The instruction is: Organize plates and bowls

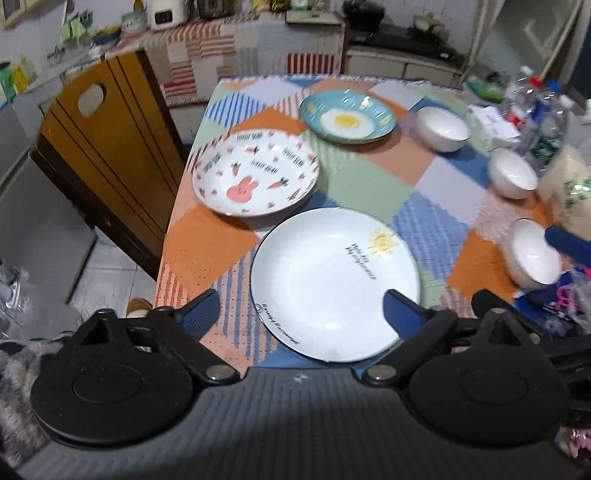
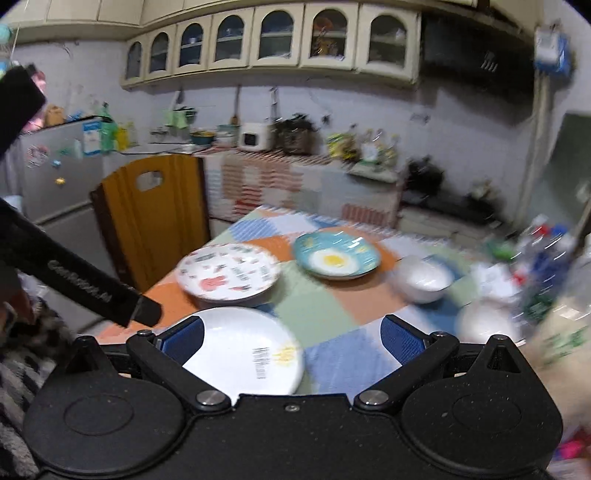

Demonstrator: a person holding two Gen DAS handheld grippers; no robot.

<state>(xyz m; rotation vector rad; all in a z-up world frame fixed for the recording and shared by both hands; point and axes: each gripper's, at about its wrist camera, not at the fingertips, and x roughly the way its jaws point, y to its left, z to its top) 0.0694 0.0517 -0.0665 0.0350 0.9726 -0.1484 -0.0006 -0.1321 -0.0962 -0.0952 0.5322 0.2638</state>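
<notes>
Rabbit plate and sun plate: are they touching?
Apart. In the left wrist view, tablecloth shows between the rabbit plate and the sun plate.

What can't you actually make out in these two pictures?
- Writing on the sun plate: too small and blurred, both views.
- Nearest white bowl: partly covered by a blue object, left wrist view.
- Bottles: motion blur, right wrist view.
- Cupboard contents: too small and dim.
</notes>
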